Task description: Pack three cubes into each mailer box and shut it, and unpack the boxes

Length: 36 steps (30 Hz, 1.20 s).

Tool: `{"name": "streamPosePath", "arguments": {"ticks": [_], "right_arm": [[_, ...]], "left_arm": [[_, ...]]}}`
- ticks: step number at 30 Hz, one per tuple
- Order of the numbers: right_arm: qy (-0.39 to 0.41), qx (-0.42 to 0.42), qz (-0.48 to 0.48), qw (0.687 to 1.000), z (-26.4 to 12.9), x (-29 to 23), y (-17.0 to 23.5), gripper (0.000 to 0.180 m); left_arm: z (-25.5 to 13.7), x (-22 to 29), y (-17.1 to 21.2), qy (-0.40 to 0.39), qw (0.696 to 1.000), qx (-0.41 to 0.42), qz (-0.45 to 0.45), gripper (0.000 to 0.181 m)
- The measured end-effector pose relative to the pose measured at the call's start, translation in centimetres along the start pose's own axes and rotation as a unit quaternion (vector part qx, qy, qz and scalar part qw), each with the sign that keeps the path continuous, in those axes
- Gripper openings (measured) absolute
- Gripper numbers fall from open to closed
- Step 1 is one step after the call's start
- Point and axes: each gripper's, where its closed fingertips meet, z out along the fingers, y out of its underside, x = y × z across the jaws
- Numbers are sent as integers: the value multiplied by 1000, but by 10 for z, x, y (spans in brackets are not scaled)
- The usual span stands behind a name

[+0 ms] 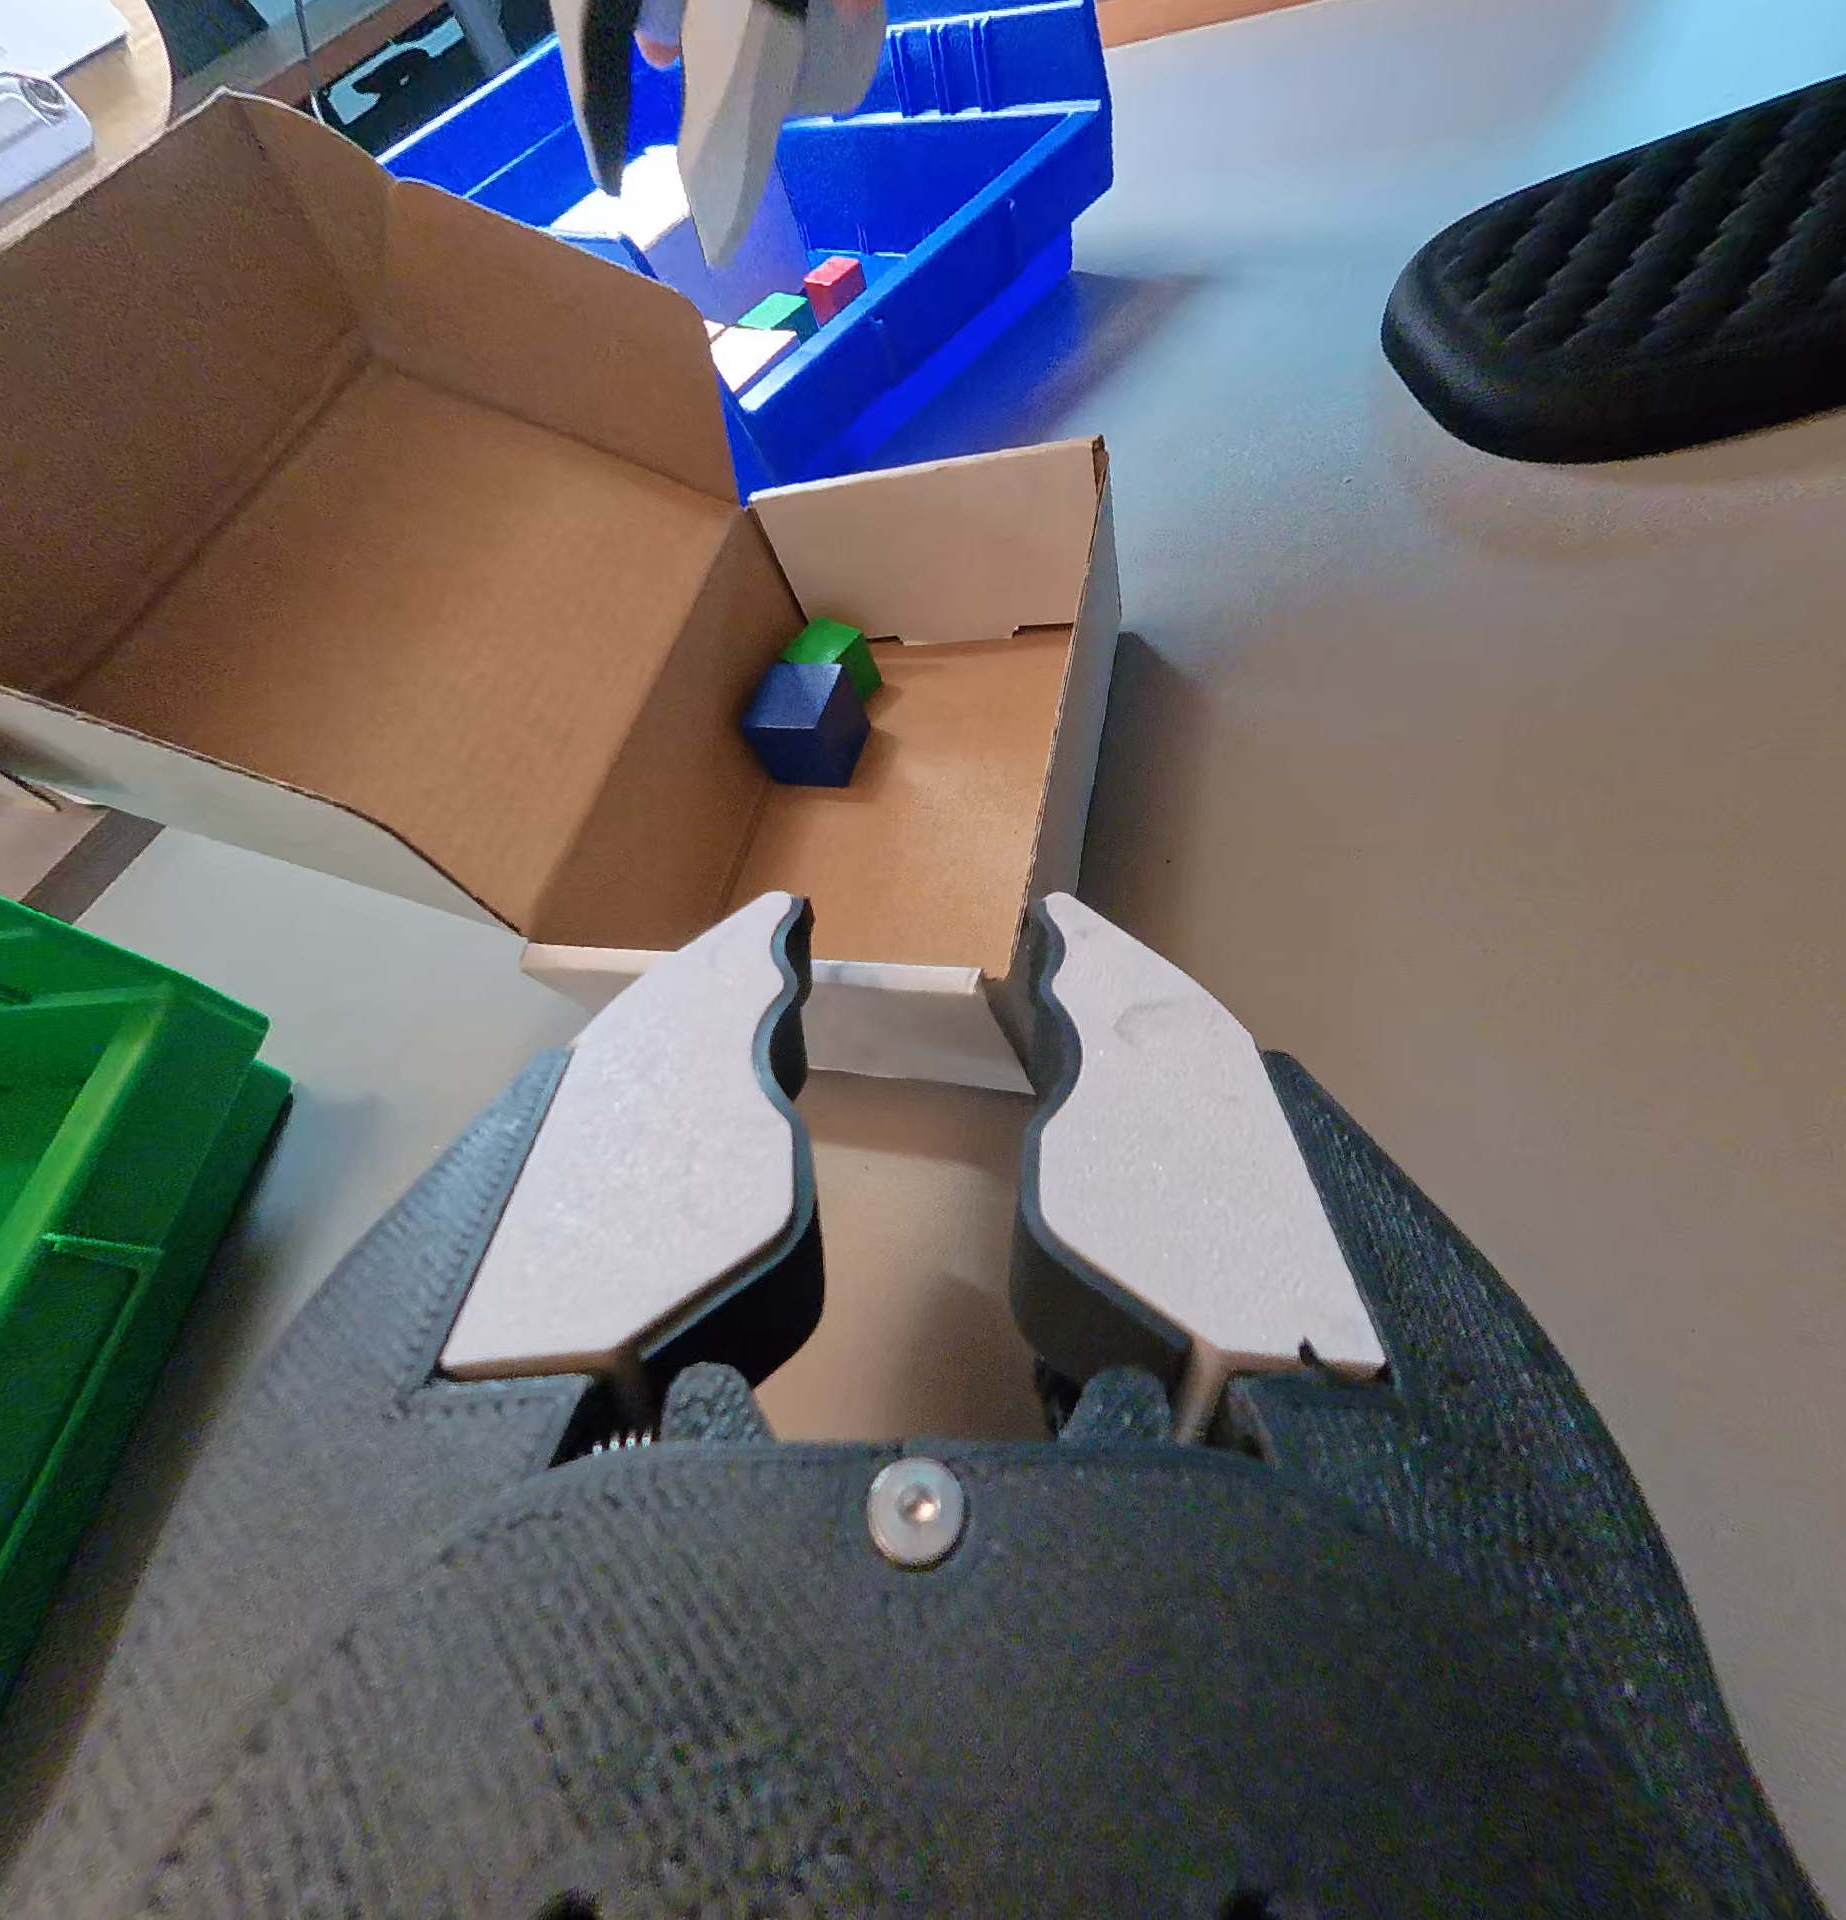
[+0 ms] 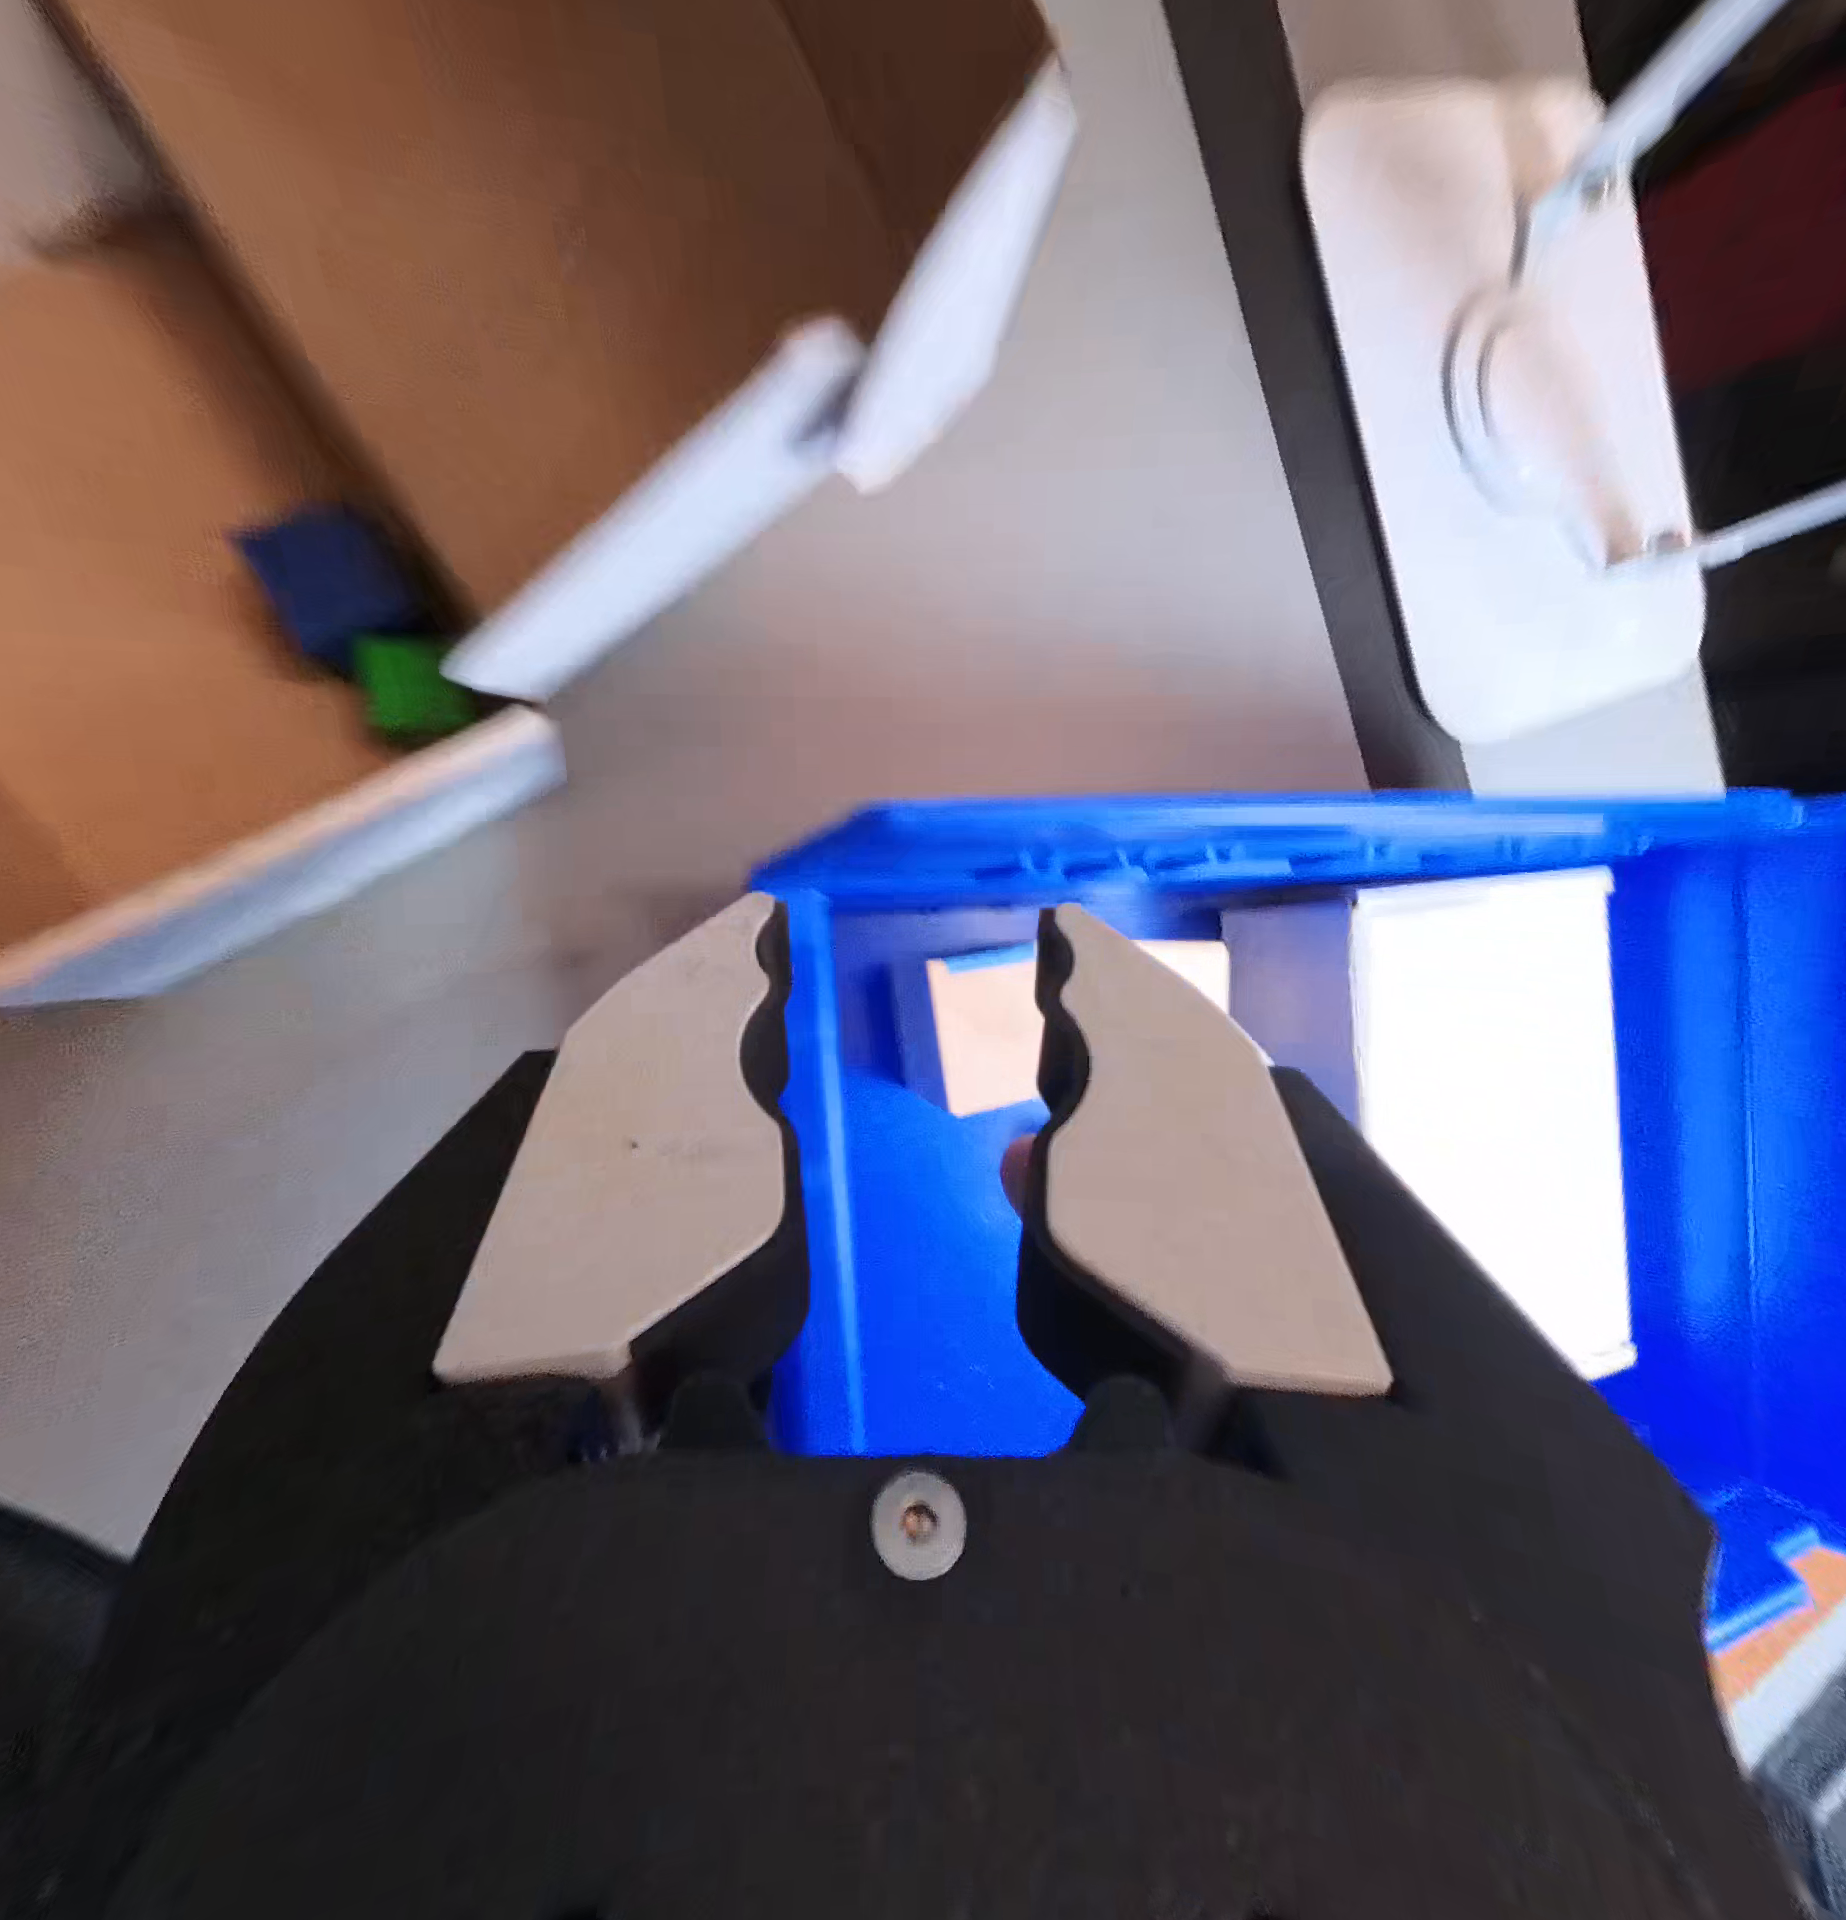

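An open cardboard mailer box (image 1: 940, 551) lies on the table, lid folded back. Inside it, in the far corner, sit a dark blue cube (image 1: 807, 724) and a green cube (image 1: 836, 652). My left gripper (image 1: 914, 914) is open and empty, just above the box's near wall. My right gripper (image 2: 911, 920) is open and empty over the blue bin (image 2: 1750, 1039), above a pale wooden cube (image 2: 986, 1029). It also shows in the left wrist view (image 1: 690, 135), hanging over the blue bin (image 1: 1002, 208), which holds a red cube (image 1: 834, 286), a green cube (image 1: 779, 312) and pale cubes. The box shows blurred in the right wrist view (image 2: 275, 894).
A green bin (image 1: 88, 1195) stands at the left near my left gripper. A black padded rest (image 1: 1667, 281) lies on the table at the right. A white block (image 2: 1490, 1132) fills one compartment of the blue bin. A white device (image 2: 1470, 416) lies beyond the table edge. The left gripper's tips are roughly 25 cm from the right gripper's.
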Motion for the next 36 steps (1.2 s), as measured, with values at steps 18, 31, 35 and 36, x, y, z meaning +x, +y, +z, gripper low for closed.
{"name": "streamPosePath", "arguments": {"ticks": [18,31,35,36], "right_arm": [[-37,-160,-198,966,71,-130,-40,37],[-93,-135,-207,965,65,-154,-45,36],[-105,-122,-215,963,65,-159,-46,28],[-106,-116,-215,964,62,-159,-49,28]], "left_arm": [[-1,2,2,-2,1000,-4,4,41],[0,4,5,-1,1000,-13,16,41],[1,4,5,-2,1000,-15,17,40],[0,4,5,-2,1000,-14,16,40]]}}
